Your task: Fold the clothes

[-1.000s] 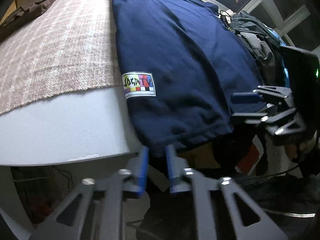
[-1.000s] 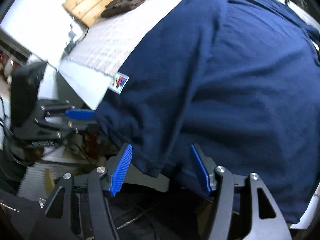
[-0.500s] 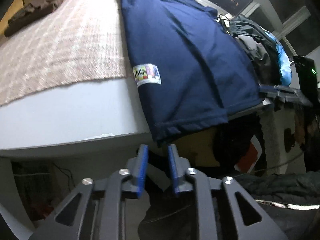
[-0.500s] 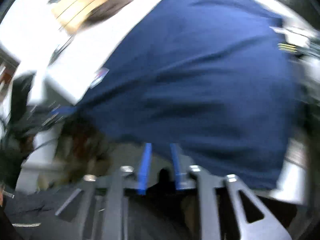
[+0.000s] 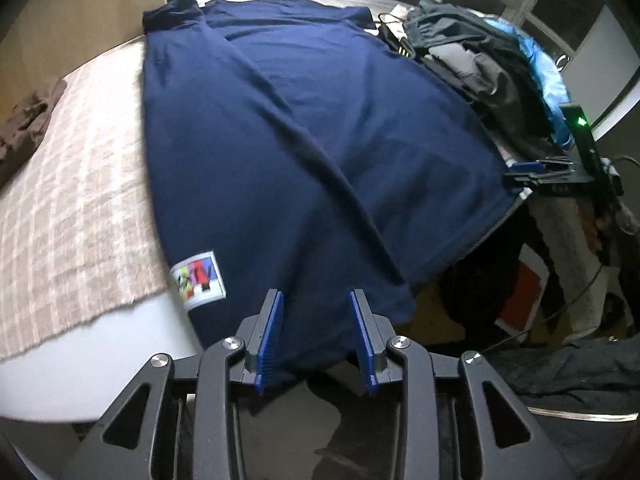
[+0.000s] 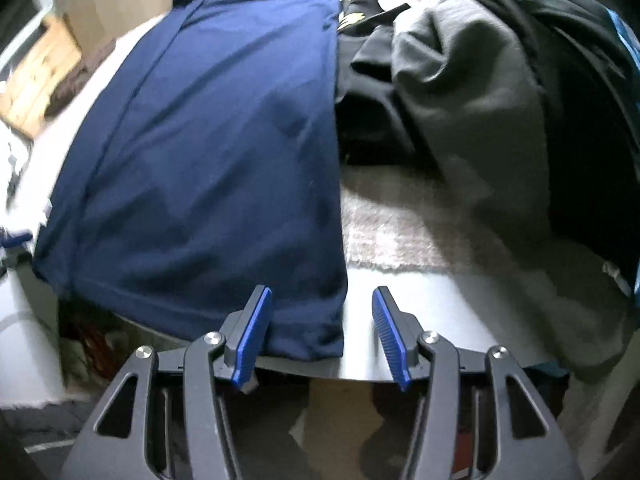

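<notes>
I can find only one printed thing: a small white-edged patch [image 5: 198, 281] sewn on the navy shirt [image 5: 304, 152], near the shirt's hem at the table's [image 5: 80, 376] front edge. It carries coloured blocks in yellow, red, black and blue with dark lettering across them, but the letters are too blurred for me to read. Nothing else in either wrist view shows legible writing.

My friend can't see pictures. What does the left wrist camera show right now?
A navy blue shirt lies spread flat on a table, its near hem between the open blue fingers of the left tool. A colourful patch sits near the hem, and a heap of dark clothes lies to the right.
</notes>
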`<state>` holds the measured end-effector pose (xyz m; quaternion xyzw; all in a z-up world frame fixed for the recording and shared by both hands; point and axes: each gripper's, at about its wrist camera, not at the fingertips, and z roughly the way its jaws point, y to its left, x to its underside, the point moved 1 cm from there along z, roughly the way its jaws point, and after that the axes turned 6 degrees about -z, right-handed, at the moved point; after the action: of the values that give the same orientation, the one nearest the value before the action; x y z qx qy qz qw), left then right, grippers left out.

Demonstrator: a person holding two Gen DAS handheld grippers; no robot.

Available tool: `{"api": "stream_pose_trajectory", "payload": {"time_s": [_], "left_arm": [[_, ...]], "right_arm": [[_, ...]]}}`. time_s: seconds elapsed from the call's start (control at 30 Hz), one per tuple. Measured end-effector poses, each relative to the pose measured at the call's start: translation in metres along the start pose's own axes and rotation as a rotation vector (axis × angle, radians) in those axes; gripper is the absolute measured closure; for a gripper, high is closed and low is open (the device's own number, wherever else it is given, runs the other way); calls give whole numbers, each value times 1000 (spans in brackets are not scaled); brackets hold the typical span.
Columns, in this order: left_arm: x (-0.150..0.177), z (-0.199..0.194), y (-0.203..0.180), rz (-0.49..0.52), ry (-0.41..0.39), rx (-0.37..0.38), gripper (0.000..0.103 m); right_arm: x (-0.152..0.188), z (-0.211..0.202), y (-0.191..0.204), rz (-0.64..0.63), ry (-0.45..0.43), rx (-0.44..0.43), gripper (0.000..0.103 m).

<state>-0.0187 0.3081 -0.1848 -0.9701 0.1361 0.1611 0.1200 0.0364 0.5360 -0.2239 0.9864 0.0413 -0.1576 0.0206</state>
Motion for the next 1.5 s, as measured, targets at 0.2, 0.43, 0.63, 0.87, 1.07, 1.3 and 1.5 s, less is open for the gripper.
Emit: {"api": "stream_pose_trajectory", "payload": {"time_s": [0.2, 0.43, 0.63, 0.87, 1.07, 1.3, 1.5], "left_arm": [[-1, 23, 2, -31, 56, -23, 70], [5, 31, -4, 6, 72, -54, 65], [6, 22, -12, 5, 80, -54, 66], [-17, 6, -126, 184, -38, 190, 64], [-47, 49, -237, 357, -69, 297, 61], [-78, 69, -263, 399, -7, 265, 61], [-138, 63, -226, 296, -22, 187, 60]], "right_arm": [[5, 1, 0, -80, -27, 22, 93], [2, -20, -27, -42, -16, -52, 100], [-3, -52, -54, -2, -49, -79, 91], [-10, -89, -85, 44, -88, -110, 79], [-124, -125, -94, -17, -216, -101, 57], [-258, -67, -118, -14, -206, -78, 57], [-362, 7, -170, 2, -168, -44, 57]]}}
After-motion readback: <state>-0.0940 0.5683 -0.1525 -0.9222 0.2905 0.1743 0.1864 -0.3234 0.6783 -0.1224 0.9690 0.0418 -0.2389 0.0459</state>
